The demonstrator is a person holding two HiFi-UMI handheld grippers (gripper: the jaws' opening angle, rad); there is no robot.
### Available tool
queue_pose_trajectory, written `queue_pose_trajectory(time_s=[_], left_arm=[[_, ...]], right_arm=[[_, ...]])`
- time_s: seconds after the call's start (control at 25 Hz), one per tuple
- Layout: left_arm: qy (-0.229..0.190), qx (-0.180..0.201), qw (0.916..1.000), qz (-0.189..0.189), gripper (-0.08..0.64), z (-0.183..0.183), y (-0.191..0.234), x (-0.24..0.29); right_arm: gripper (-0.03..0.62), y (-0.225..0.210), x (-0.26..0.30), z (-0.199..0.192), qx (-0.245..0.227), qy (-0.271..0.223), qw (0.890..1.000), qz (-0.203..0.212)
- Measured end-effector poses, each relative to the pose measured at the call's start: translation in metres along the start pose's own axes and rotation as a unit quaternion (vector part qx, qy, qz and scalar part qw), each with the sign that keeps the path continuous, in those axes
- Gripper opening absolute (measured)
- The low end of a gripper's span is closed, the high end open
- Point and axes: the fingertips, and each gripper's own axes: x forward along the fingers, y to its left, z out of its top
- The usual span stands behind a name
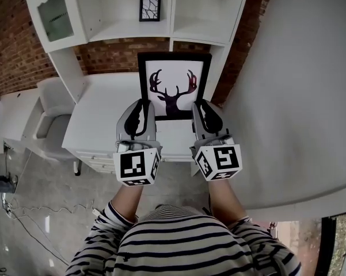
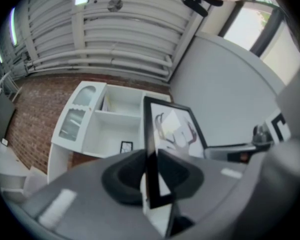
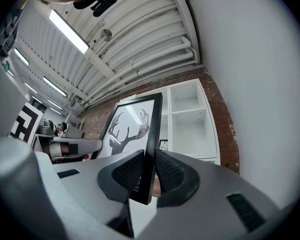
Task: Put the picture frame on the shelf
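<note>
We carry the picture frame (image 1: 174, 85) upright toward the shelf (image 1: 132, 30), the left gripper (image 1: 141, 115) and right gripper (image 1: 202, 115) each pinching a lower side edge; next, we lift it into a compartment

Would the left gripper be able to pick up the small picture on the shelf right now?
Probably not: the left gripper is shut on the deer frame, so its jaws are not free for the small picture.

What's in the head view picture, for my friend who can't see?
The left gripper and right gripper clamp a black deer frame by its sides. Ahead stands a white shelf with a small frame in it.
</note>
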Motion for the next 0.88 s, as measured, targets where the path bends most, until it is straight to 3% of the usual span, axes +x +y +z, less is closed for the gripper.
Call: queue_pose_trajectory(time_s=[0.32, 0.88], left_arm=[[0.019, -0.013, 0.9994, 0.025, 0.08, 0.011, 0.088, 0.006], [0.03, -0.006, 0.9976, 0.062, 0.08, -0.024, 0.141, 0.091]], right_arm=[[0.064, 0.059, 0.071, 0.009, -0.005, 0.026, 0.999, 0.026], [0.064, 0.038, 0.177, -0.029, 0.017, 0.025, 0.997, 0.064]])
